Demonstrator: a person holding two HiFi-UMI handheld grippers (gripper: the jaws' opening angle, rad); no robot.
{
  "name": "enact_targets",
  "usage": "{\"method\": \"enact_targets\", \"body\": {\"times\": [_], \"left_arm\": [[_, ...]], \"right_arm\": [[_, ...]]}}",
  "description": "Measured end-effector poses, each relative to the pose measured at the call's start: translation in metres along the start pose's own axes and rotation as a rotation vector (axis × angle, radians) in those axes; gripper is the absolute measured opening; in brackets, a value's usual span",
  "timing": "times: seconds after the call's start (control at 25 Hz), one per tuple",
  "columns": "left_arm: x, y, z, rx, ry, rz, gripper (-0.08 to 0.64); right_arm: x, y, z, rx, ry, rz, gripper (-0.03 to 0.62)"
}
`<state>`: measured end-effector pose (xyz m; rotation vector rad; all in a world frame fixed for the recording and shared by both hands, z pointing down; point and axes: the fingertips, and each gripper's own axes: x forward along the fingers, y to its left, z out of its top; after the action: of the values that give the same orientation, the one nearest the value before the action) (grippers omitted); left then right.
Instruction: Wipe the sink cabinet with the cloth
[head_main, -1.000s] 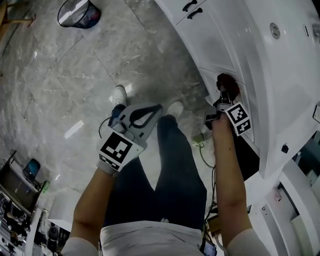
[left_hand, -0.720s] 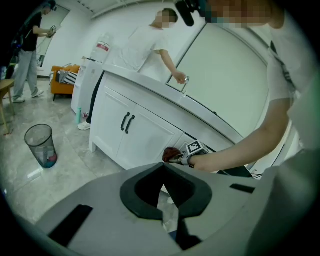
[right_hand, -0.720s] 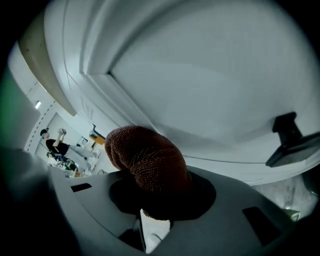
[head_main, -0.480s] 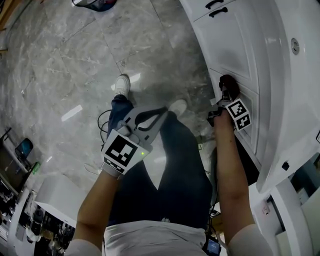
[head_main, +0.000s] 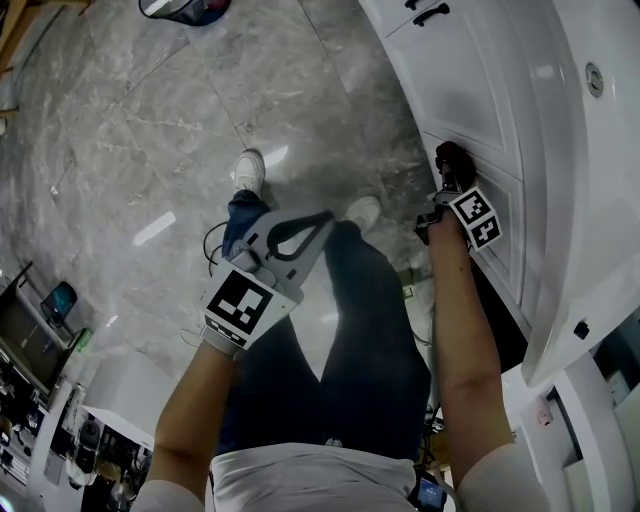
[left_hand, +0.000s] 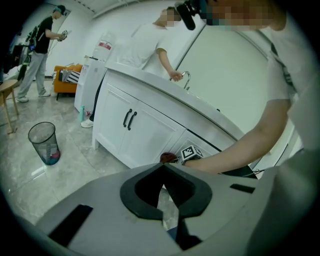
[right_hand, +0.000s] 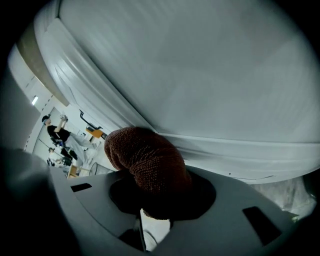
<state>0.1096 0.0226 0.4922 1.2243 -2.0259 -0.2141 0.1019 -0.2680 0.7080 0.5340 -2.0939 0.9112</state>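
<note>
Clamping the cloth (head_main: 455, 160), the right hand-held gripper (head_main: 447, 190) holds it against the sink cabinet (head_main: 480, 90) door, which lies straight ahead of its jaws. The left hand-held gripper (head_main: 300, 228) hangs closed and empty, well apart.

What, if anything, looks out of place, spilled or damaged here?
Nothing stands out. The right gripper holds the brown cloth at the white sink cabinet front. The left gripper hangs shut and empty above the floor.
</note>
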Motion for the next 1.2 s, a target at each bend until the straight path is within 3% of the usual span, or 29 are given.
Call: {"method": "enact_targets", "body": {"times": [0.56, 1.2], "left_arm": [[0.007, -0.014, -0.002, 0.071, 0.063, -0.091, 0.012], [0.020, -0.042, -0.004, 0.156, 0.130, -0.220, 0.012]], "right_arm": [[-0.033, -0.049, -0.007, -0.011, -0.040, -0.066, 0.112], [-0.100, -0.117, -0.011, 0.057, -0.112, -0.170, 0.112]]}}
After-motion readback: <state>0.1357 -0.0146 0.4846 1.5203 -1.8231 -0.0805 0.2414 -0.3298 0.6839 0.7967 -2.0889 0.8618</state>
